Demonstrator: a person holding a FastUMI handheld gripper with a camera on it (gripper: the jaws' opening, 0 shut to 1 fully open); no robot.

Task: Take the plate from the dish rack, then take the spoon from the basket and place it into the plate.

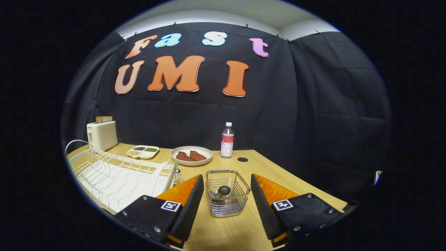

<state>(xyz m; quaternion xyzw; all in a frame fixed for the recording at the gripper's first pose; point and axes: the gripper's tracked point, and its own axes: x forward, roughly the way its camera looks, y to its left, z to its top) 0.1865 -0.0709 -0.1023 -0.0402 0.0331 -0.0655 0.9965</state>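
We hold the gripper point(227, 200) low and level over the worktop point(237, 230), fingers spread wide and pinching nothing; the basket point(227, 192) stands between them at lower centre, the spoon point(224, 190) upright inside, its rounded end up; the dish rack point(118, 174) sits lower left.

Hidden behind the gripper point(227, 195)'s left finger: near corner of the dish rack point(115, 176). Spoon point(224, 190) mostly sunk in the basket point(227, 192), only a rounded end visible between the spread-apart fingers. Too small to identify: contents of the divided tray point(143, 151). Bottle point(227, 140) label illegible.
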